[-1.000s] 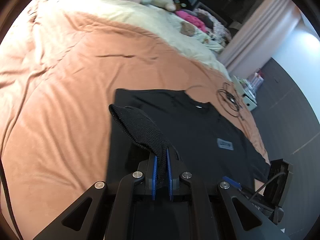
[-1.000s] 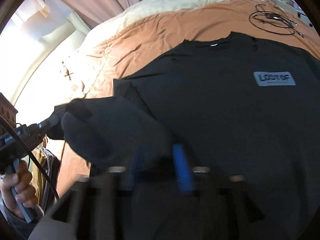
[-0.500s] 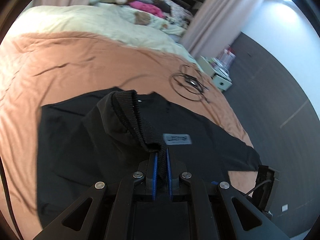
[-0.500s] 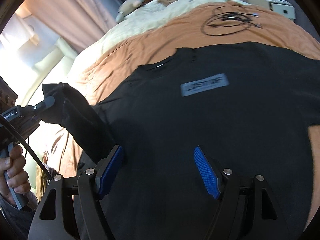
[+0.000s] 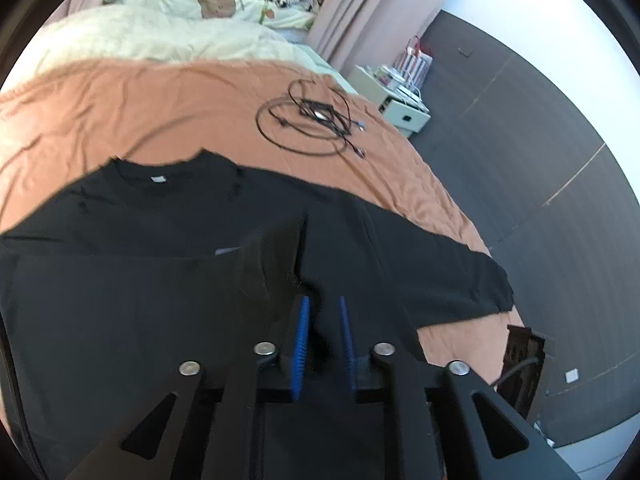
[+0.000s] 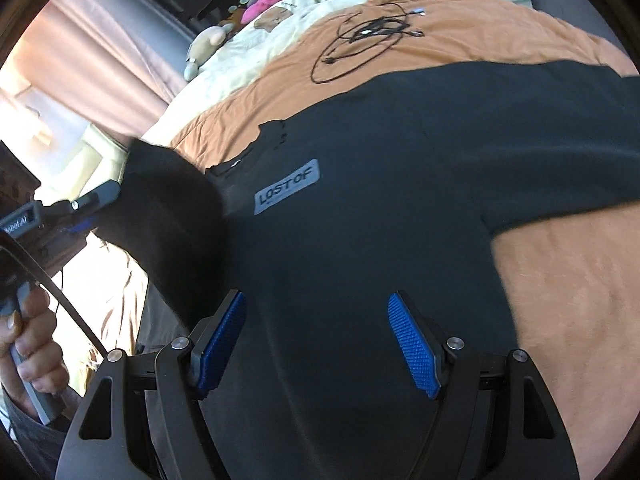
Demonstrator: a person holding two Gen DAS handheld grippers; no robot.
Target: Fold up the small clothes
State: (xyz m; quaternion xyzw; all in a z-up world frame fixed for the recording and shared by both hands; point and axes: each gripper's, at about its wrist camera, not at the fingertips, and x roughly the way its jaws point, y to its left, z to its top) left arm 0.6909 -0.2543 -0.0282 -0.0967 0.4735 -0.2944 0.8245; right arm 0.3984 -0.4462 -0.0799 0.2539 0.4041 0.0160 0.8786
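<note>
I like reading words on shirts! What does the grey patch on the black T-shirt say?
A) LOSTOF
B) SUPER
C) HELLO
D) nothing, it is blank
A: in the right wrist view the grey patch on the chest of the black T-shirt reads LOSTOF in dark letters.

Grey patch (image 6: 287,187) on the black tee (image 6: 400,200) reads "LOSTOF", up and left of the right claw (image 6: 318,336). Left tool body (image 6: 24,222), far left of that claw, shows partial lettering, roughly "...obot-AI". Nothing else legible.
</note>
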